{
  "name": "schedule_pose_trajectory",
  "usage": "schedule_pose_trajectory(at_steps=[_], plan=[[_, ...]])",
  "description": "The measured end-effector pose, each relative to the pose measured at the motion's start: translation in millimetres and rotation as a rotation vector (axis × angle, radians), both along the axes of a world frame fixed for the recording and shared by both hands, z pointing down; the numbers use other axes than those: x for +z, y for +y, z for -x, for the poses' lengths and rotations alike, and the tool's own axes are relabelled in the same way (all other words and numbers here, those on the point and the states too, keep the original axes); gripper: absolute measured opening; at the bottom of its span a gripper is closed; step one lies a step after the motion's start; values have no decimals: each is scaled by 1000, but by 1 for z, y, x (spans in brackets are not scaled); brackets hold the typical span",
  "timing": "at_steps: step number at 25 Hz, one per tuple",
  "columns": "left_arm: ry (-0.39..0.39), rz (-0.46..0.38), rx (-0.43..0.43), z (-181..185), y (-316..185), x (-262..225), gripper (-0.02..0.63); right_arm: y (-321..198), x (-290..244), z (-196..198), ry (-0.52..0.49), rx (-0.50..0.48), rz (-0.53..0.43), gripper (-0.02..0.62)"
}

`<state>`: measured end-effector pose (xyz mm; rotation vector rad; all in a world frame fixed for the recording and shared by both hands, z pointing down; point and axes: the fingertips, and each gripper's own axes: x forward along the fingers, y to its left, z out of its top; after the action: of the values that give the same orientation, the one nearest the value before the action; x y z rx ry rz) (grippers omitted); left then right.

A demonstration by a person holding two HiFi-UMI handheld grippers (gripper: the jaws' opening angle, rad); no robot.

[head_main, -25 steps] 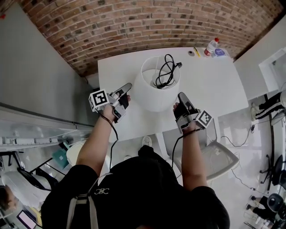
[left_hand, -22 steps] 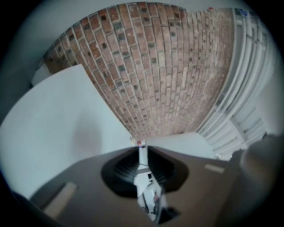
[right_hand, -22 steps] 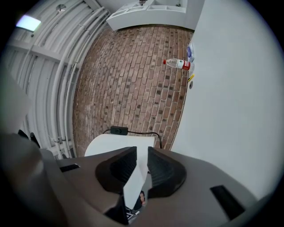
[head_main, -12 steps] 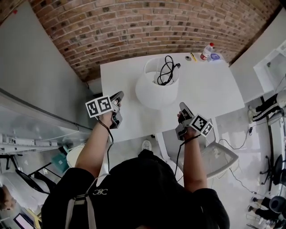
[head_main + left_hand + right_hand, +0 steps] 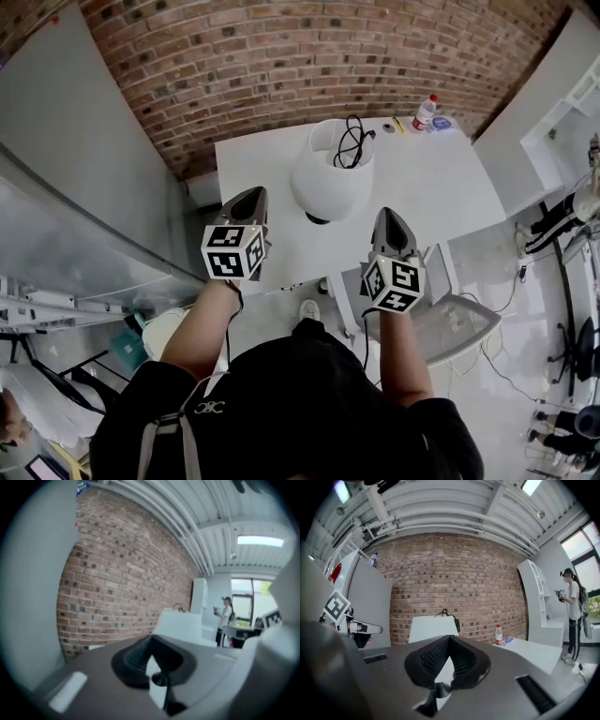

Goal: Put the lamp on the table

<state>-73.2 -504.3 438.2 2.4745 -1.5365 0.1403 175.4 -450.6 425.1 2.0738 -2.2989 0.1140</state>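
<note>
The right gripper [image 5: 450,639] holds level with its jaws pressed tight together, and just past their tips rises the white shade of the lamp [image 5: 433,628], a black cord [image 5: 446,614] looped over its top. Off to the left the left gripper [image 5: 375,629] pokes into frame with its marker cube. A brick wall [image 5: 454,573] fills the background, a red-capped bottle [image 5: 498,635] stands on the white table [image 5: 536,651], and a person [image 5: 573,616] stands at far right.
</note>
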Motion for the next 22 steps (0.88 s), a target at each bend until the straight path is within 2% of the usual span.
schedule_pose_trajectory(at_steps=[3,6,17,22], plan=[[-80,-125,-32,-1,24,-22,-2,15,-14,19,38,-10,-29,-2],[-100,-192,-50,0,43,-31,-2,27,-16,35,53,-31,-24,-2],[-54,-163,-11,-1,72,-27,-2,53,-9,69,56,-66,15,-2],[-70,-168,-7,-3,72,-31,-2,51,-11,76,69,-71,7,-2]])
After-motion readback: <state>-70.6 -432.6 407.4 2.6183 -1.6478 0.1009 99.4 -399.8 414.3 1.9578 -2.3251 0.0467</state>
